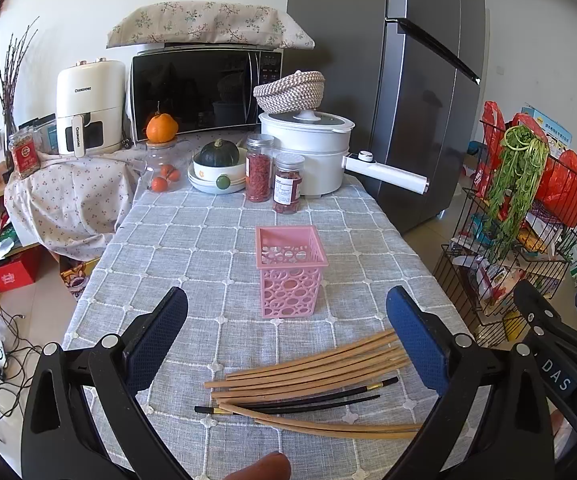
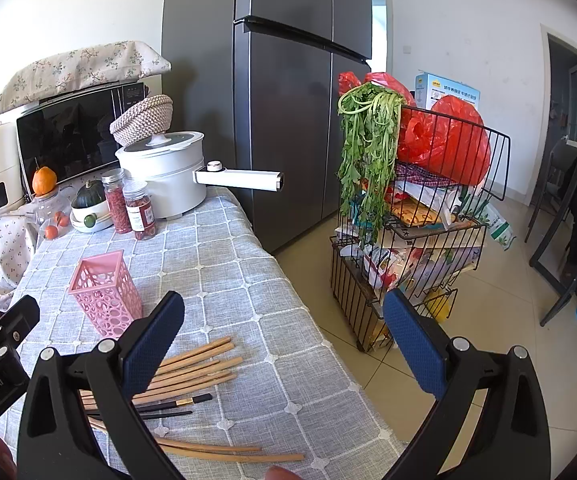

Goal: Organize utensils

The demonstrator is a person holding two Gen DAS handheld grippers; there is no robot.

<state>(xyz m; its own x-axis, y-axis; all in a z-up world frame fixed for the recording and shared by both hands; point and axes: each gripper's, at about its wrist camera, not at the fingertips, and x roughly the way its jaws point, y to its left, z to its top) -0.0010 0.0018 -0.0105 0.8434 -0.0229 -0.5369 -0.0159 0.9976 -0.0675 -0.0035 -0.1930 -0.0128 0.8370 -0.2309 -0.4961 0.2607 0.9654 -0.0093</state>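
A pink perforated holder [image 1: 290, 272] stands upright and empty in the middle of the grey checked tablecloth [image 1: 208, 248]. Several wooden chopsticks [image 1: 312, 368] and a pair of black chopsticks [image 1: 300, 400] lie loose near the front edge. My left gripper [image 1: 286, 320] hovers open just above them, nothing between its fingers. In the right wrist view the holder [image 2: 104, 294] is at the left and the wooden chopsticks [image 2: 196, 364] lie below the right gripper's left finger. My right gripper [image 2: 282, 320] is open over the table's right edge.
At the table's back stand a white pot [image 1: 308, 152] with a long handle, two jars of red berries [image 1: 272, 176], a bowl with a squash [image 1: 218, 168] and a microwave [image 1: 204, 88]. A dark fridge [image 2: 272, 92] and a wire rack [image 2: 416, 232] with greens stand to the right.
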